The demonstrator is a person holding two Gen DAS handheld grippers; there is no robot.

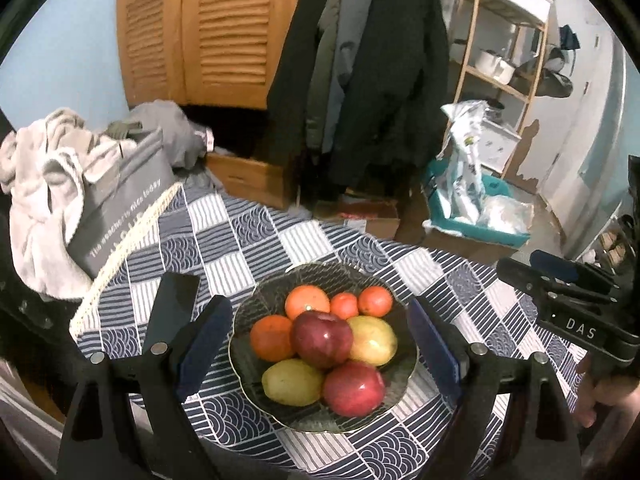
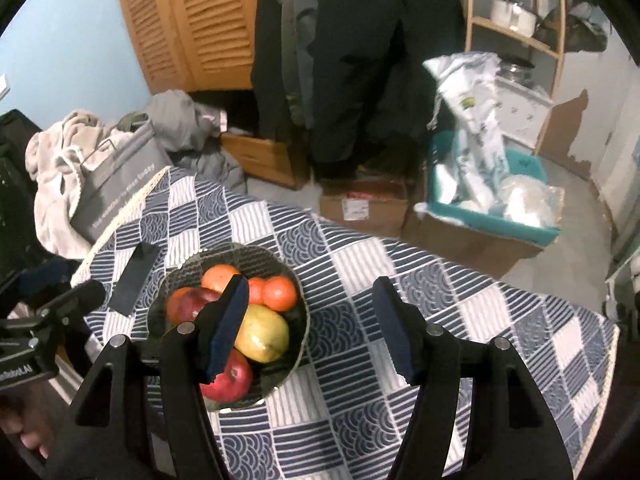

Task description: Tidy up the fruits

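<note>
At the bottom of the left wrist view we see our left gripper (image 1: 316,354) with its blue-padded jaws apart and nothing clamped; the fruit bowl (image 1: 240,344) lies in the gap between them, on the table below. In it, nearest us, sit a red apple (image 1: 354,388) and a yellow fruit (image 1: 292,382), with a darker red apple (image 1: 322,338) piled on the middle, another yellow fruit (image 1: 374,340) to its right, an orange (image 1: 272,338) to its left, and three more oranges (image 1: 306,302) along the far side. In the right wrist view our right gripper (image 2: 316,330) also stands apart and empty, over the blue-and-white checked tablecloth (image 2: 440,320), with the bowl at the lower left of the frame, partly behind the left finger (image 2: 226,332). A dark flat slab (image 2: 134,280) lies on the cloth left of the bowl. Further back, at the left edge, a grey bag (image 1: 120,204) with white lettering sits under a heap of pale cloth (image 1: 36,172). Beyond the table we see cardboard boxes (image 2: 362,204), a teal bin (image 2: 492,220) with plastic packs, dark hanging coats (image 1: 376,68), louvred wooden doors (image 1: 200,28) and a wooden shelf rack (image 1: 504,40).
</note>
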